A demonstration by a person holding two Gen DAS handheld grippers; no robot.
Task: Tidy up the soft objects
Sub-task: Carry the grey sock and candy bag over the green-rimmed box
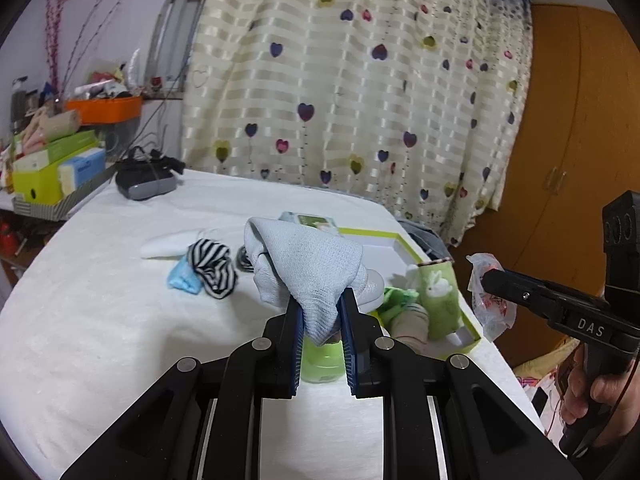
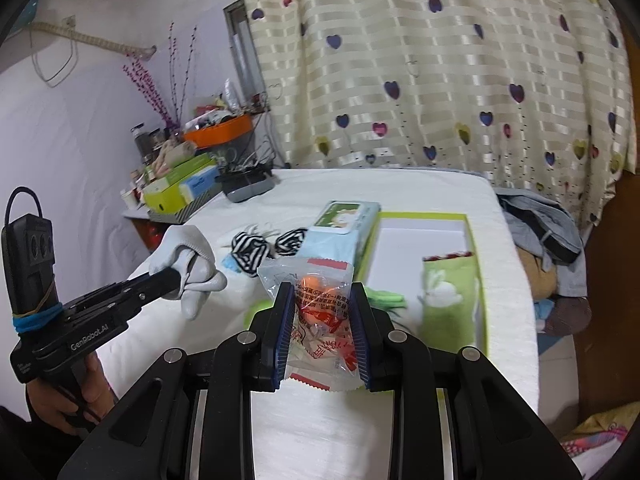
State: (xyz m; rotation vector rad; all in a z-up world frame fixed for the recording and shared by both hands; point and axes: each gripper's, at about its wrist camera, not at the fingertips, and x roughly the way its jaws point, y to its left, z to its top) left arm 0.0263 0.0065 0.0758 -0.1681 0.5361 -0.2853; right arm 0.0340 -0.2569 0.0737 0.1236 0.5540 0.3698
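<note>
My left gripper is shut on a pale blue-grey sock, held above the white bed; the same sock shows at the left of the right wrist view. My right gripper is shut on a clear snack bag with orange pieces and red print; that bag hangs at the right in the left wrist view. A green-rimmed white box lies on the bed and holds a green rabbit sock and other small green items. Striped socks lie loose on the bed.
A white sock and a light blue cloth lie by the striped socks. A tissue pack rests beside the box. A dark device sits at the bed's far corner, near a cluttered side table. Clothes pile at the bed's right edge.
</note>
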